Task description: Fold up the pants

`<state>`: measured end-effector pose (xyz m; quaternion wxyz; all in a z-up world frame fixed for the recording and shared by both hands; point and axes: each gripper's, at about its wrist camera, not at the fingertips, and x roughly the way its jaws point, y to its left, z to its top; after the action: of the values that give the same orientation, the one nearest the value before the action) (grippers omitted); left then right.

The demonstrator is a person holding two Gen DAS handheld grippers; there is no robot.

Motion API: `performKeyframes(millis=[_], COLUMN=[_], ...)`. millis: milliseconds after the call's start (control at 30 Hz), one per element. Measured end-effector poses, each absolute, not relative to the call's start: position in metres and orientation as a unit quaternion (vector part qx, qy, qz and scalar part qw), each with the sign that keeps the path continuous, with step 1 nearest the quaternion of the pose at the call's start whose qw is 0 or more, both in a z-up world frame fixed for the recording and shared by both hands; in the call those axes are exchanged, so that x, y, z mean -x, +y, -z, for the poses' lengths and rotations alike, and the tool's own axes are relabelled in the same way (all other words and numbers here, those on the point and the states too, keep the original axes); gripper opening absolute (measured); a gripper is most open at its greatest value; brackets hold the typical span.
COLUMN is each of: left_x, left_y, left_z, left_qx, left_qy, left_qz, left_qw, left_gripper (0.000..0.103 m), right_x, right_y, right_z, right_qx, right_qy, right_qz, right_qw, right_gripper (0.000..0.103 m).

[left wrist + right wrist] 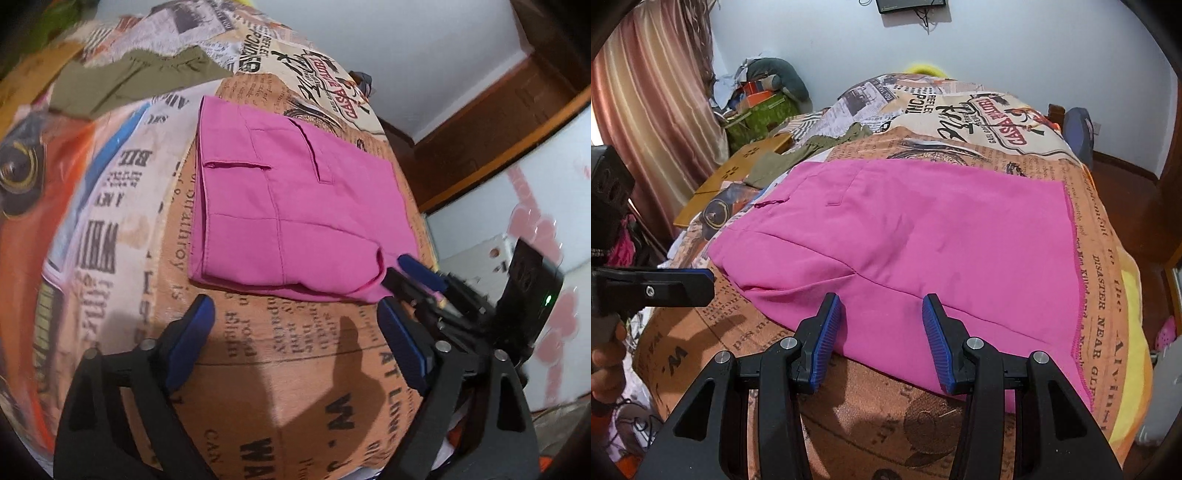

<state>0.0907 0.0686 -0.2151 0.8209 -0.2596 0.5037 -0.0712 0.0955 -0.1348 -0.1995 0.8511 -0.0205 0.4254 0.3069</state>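
1. The pink pants lie folded into a flat block on a bed cover printed like old newspaper.
2. The left gripper has its two blue pads wide apart and holds nothing.
3. In the left wrist view the pants sit just ahead of the left gripper's tips. The near folded edge is close to the tips but not between them.
4. The right gripper also has its pads spread apart, with nothing pinched.
5. In the right wrist view the right gripper's two blue fingertips are over the near edge of the pants. The pink cloth fills the gap between them and stretches away in front.
6. In the left wrist view the right gripper is at the near right corner of the pants.
7. In the right wrist view the left gripper pokes in from the left, just beside the pants' near left corner.
8. A green garment lies farther off, past the pants on the left side.
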Motion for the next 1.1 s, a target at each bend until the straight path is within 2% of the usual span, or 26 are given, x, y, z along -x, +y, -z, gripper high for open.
performKeyframes(millis=[100, 267, 433, 500, 567, 600, 633, 667, 867, 1100], left_x=[-0.093, -0.104, -0.117, -0.122, -0.128, -0.129, -0.132, -0.134, -0.138, -0.112], left_y=[0.074, 0.078, 0.079, 0.079, 0.079, 0.08, 0.08, 0.081, 0.078, 0.084], left_z=[0.22, 0.225, 0.225, 0.224, 0.223, 0.222, 0.222, 0.221, 0.211, 0.176], left_qx=[0.309, 0.364, 0.377, 0.367, 0.341, 0.333, 0.328, 0.322, 0.277, 0.194], left_qy=[0.486, 0.461, 0.456, 0.458, 0.47, 0.475, 0.477, 0.477, 0.468, 0.419], left_qz=[0.073, 0.052, 0.032, 0.01, -0.021, -0.034, -0.037, -0.037, -0.034, -0.072], left_qw=[0.815, 0.808, 0.806, 0.81, 0.814, 0.814, 0.815, 0.817, 0.839, 0.884], left_gripper=[0.102, 0.102, 0.1, 0.085, 0.054, 0.047, 0.036, 0.031, 0.023, 0.021], right_x=[-0.095, -0.095, -0.096, -0.095, -0.095, -0.095, -0.096, -0.096, -0.096, -0.097], right_y=[-0.136, -0.136, -0.136, -0.137, -0.137, -0.137, -0.137, -0.137, -0.137, -0.136], right_z=[0.201, 0.202, 0.202, 0.202, 0.202, 0.202, 0.202, 0.202, 0.2, 0.182], right_qx=[0.016, 0.01, 0.006, 0.005, 0.005, 0.005, 0.005, 0.005, 0.006, -0.023], right_qy=[0.425, 0.426, 0.426, 0.426, 0.426, 0.426, 0.427, 0.427, 0.431, 0.43], right_qz=[-0.311, -0.315, -0.319, -0.32, -0.32, -0.32, -0.321, -0.321, -0.319, -0.335], right_qw=[0.85, 0.848, 0.847, 0.846, 0.846, 0.846, 0.846, 0.845, 0.844, 0.838], right_gripper=[0.042, 0.042, 0.043, 0.043, 0.043, 0.043, 0.043, 0.043, 0.043, 0.043])
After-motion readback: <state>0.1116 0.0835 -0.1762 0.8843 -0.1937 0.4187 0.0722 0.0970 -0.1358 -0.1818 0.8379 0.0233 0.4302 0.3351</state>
